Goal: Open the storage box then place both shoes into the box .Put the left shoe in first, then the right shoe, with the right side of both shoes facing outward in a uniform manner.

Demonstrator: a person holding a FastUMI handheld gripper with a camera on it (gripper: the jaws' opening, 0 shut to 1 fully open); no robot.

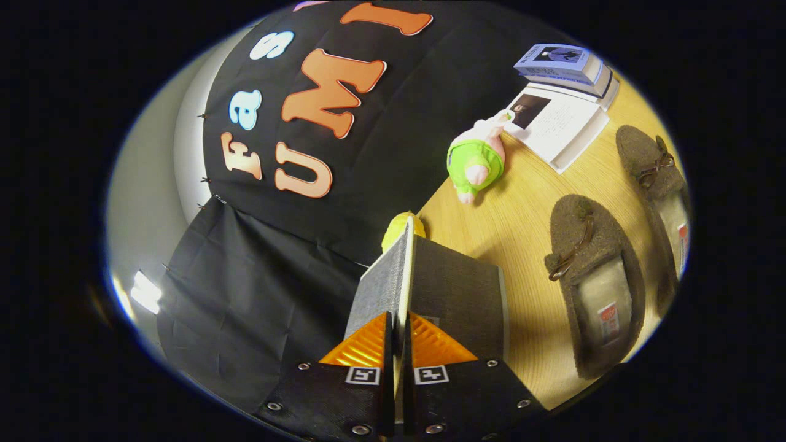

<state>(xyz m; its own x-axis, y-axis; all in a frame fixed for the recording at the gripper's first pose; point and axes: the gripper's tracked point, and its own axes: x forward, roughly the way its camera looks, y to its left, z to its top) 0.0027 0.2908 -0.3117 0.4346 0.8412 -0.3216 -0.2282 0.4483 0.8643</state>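
The tool (400,334) is clenched on the thin edge of the storage box lid (405,270), which runs straight ahead between its fingers. The two shoes (594,283) lie side by side on the counter (509,209), to the right of the tool, well apart from it, their long axes almost parallel to the lid.

- The gripper (399,319) sits at the bottom centre of the frame, built as two mirrored halves.
- Each half has a broad, matte black housing with angled edges, widening toward the lower edge of the frame.
- Round silver screws (304,366) dot the corners of both housings.
- A square black-and-white marker (362,375) sits on the inner top corner of each housing.
- The pads (363,347) are triangular and finely ribbed.
- The jaws stand almost together, pressing the thin box flap (402,270) from both sides.
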